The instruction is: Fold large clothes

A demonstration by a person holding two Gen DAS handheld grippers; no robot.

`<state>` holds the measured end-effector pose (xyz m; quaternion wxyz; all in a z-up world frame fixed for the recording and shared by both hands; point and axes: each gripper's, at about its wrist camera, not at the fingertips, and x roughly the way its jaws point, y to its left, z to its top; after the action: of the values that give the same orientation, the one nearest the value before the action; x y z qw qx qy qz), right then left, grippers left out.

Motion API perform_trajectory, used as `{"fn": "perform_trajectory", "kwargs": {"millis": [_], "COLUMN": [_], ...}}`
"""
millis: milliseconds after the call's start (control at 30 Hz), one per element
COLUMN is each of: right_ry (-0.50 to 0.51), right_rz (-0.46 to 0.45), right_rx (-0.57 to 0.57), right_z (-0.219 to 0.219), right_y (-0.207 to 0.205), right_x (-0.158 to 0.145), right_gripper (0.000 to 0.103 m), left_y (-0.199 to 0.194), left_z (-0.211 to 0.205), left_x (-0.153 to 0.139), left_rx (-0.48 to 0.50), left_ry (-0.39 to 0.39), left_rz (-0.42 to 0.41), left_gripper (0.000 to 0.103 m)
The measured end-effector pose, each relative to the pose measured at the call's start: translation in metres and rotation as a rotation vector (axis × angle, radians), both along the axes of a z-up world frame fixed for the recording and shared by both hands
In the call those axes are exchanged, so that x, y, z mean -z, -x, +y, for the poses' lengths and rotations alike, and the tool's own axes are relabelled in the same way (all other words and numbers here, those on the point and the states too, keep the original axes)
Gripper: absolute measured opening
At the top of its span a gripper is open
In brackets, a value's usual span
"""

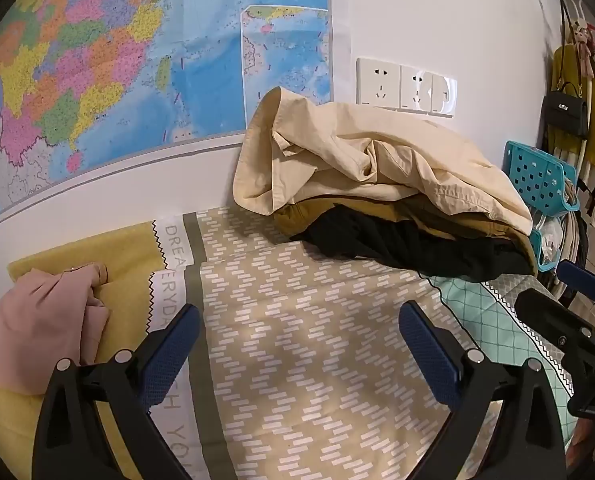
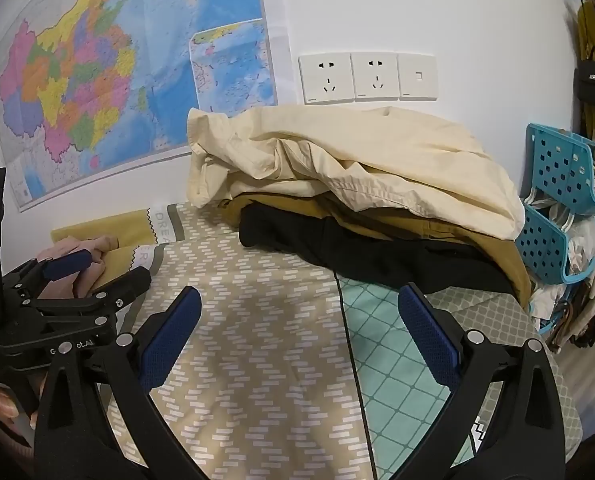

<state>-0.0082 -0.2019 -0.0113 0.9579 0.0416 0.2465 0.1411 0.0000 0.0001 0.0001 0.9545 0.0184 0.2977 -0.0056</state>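
Left gripper (image 1: 297,334), right gripper (image 2: 299,318) both spread, empty. Pillow (image 1: 137,240) lettering ahead-left: "DREA", "ERYDA". Clothes pile (image 1: 377,184) ahead.

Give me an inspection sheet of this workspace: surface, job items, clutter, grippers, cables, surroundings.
Surface: bed with patterned tan cover; teal quilt on its right part.
Job's things: clothes pile by the wall, cream garment on top, mustard and black ones under it; none folded.
Clutter: pink garment on a yellow pillow.
Grippers: left gripper open, empty; right gripper open, empty; both over the bed.
Cables: nothing seen.
Surroundings: wall map, sockets, blue baskets, hanging black bag.
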Motion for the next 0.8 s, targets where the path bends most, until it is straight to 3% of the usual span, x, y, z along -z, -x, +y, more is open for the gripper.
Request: {"fn": "perform_trajectory", "kwargs": {"millis": [800], "right_ry": [0.001], "right_rz": [-0.001], "right_rx": [-0.008], "right_z": [0.0005], "right_y": [-0.0002], "right_x": [-0.0019], "right_gripper": [0.097], "left_y": [0.0018], "left_z": [-0.0008], "left_x": [-0.0003], "left_rx": [0.001], "left_ry": [-0.005], "left_rz": [-0.007], "left_gripper": [0.096]}}
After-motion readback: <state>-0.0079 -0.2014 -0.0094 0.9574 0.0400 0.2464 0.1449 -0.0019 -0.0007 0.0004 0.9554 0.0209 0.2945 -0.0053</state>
